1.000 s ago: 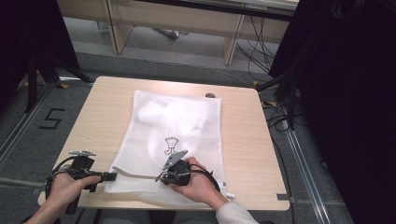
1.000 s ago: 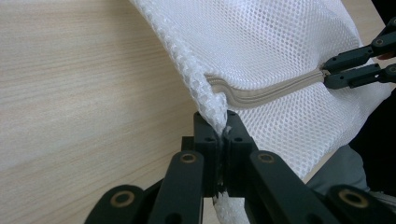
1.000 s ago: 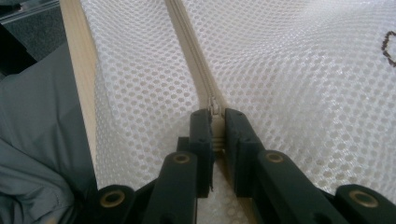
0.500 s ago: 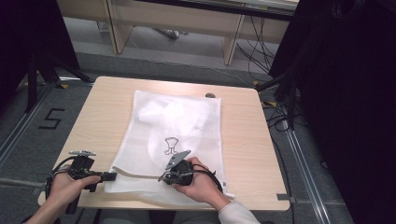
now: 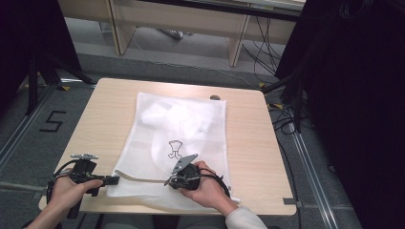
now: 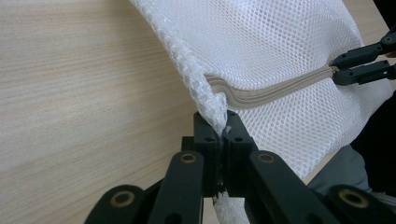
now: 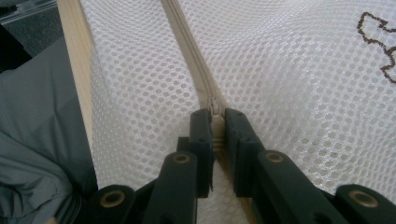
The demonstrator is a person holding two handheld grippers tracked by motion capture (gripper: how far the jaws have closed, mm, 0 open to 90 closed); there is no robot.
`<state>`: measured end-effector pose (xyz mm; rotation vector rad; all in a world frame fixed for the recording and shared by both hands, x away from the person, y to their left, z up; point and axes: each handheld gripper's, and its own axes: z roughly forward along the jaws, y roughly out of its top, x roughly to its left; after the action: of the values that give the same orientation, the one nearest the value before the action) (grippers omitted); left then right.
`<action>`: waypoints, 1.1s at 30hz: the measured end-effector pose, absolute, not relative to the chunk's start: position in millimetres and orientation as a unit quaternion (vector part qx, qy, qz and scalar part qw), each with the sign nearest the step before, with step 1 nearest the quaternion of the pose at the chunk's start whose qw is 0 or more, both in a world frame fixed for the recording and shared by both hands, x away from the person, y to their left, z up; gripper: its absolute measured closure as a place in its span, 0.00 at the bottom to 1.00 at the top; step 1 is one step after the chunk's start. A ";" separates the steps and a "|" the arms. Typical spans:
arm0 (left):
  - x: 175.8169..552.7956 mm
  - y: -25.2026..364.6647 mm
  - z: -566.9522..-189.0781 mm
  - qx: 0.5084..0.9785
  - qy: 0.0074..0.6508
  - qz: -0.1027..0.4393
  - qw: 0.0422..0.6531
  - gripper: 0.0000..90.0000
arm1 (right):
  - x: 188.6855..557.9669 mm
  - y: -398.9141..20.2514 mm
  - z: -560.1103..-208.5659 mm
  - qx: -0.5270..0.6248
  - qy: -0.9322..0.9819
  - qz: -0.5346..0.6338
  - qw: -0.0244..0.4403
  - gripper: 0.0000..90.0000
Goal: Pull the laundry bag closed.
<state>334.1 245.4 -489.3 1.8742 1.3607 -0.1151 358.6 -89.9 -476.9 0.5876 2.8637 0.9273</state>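
A white mesh laundry bag [image 5: 205, 143] lies flat on the wooden table [image 5: 102, 112], with pale clothing inside and a small brown print [image 5: 175, 149] on top. Its beige zipper [image 5: 138, 178] runs along the near edge. My left gripper [image 5: 114, 180] is shut on the bag's near left corner [image 6: 219, 116], where the zipper [image 6: 266, 94] ends. My right gripper [image 5: 168, 182] is shut on the zipper pull [image 7: 215, 109], partway along the zipper [image 7: 184, 37]. In the left gripper view the right gripper [image 6: 338, 67] shows farther off, pinching the zipper.
A small dark object [image 5: 215, 97] sits on the table at the bag's far edge. Bare wood lies to the left and right of the bag. The person's grey trousers [image 7: 37, 140] are just past the table's front edge [image 7: 74, 51]. Desk legs and cables stand on the floor beyond.
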 end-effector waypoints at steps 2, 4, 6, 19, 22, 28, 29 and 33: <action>334.1 245.4 -489.2 0.741 0.538 -0.044 0.399 0.96 | 358.9 -90.4 -476.5 0.191 0.933 0.304 0.038 0.92; 334.1 245.7 -489.3 0.741 0.538 -0.043 0.398 0.96 | 359.4 -91.4 -476.3 0.189 0.934 0.302 0.039 0.92; 334.2 245.3 -489.6 0.741 0.539 -0.043 0.398 0.96 | 359.3 -93.3 -476.0 0.193 0.932 0.303 0.036 0.92; 334.1 245.0 -489.8 0.740 0.540 -0.042 0.399 0.96 | 359.8 -101.5 -474.2 0.197 0.931 0.306 0.038 0.92; 333.7 244.0 -490.3 0.736 0.542 -0.036 0.403 0.96 | 360.1 -102.1 -473.4 0.195 0.931 0.305 0.043 0.92; 333.7 244.0 -490.0 0.740 0.541 -0.034 0.398 0.96 | 359.7 -106.0 -473.9 0.200 0.930 0.306 0.039 0.92; 333.8 244.2 -489.9 0.740 0.541 -0.036 0.398 0.96 | 359.9 -107.5 -472.9 0.202 0.931 0.301 0.040 0.92; 334.1 244.8 -489.5 0.742 0.539 -0.040 0.397 0.96 | 359.8 -110.7 -472.9 0.201 0.930 0.304 0.042 0.92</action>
<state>334.1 244.8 -489.5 1.8799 1.3661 -0.1013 359.8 -110.7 -472.9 0.6147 2.8478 0.9306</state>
